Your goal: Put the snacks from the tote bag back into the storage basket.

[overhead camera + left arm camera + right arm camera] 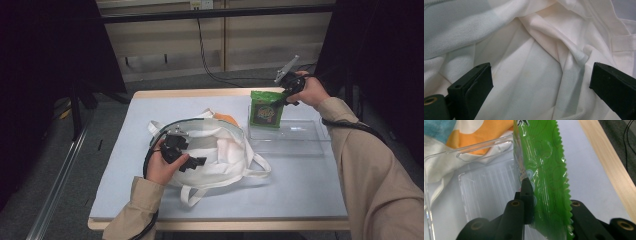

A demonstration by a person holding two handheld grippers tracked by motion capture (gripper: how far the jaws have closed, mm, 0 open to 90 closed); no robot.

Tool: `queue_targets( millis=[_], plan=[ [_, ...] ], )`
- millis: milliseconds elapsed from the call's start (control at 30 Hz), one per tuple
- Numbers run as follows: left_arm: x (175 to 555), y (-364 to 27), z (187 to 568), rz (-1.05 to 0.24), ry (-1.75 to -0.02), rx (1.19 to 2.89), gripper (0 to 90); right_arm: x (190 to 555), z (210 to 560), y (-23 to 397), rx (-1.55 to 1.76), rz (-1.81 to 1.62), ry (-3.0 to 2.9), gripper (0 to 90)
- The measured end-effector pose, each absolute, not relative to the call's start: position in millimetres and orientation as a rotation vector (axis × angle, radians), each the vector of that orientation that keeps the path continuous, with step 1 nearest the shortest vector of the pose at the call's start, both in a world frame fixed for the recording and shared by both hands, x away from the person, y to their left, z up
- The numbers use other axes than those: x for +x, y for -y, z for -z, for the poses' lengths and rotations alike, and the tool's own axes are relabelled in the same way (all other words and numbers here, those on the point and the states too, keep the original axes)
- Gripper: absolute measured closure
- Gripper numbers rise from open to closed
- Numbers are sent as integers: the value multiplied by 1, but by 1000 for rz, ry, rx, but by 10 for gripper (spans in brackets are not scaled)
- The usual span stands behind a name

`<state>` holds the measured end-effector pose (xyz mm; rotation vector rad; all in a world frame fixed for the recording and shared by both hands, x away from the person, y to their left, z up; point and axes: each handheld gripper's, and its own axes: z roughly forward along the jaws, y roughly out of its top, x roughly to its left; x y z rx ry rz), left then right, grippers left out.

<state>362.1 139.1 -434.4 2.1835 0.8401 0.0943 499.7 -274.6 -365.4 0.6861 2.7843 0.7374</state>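
Note:
A green snack packet hangs upright over the left end of a clear plastic tray. My right gripper is shut on the packet's upper right edge. In the right gripper view the packet is pinched between the black jaws of the right gripper, with the ribbed tray below it. A white cloth tote bag lies open on the table's left half. My left gripper rests at the bag's mouth. In the left gripper view the left gripper stands open over creased white fabric, with nothing between the jaws.
The table has a pale blue top with a wooden rim. Something orange shows at the bag's far edge; in the right gripper view it is orange, white and blue cloth or packaging. A black cable runs along the floor behind the table.

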Motion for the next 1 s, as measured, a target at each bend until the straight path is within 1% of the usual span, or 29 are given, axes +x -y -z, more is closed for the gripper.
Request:
queue_targets(
  millis=[400,467,500,833,900,1000],
  plan=[
    [362,-139,434,-100,-842,2182,43,506,369,273,732,-736,-2719,665],
    [362,-139,434,-95,-840,2185,43,507,369,273,734,-719,-2721,597],
    [362,-139,434,-94,-841,2183,43,508,370,272,739,-717,-2712,579],
    [362,-140,435,-97,-841,2178,42,510,371,274,787,-722,-2682,459],
    [362,-140,434,-96,-841,2182,42,509,370,275,808,-719,-2674,409],
    [362,-140,434,-97,-841,2182,42,509,369,277,824,-723,-2656,368]
  ],
)
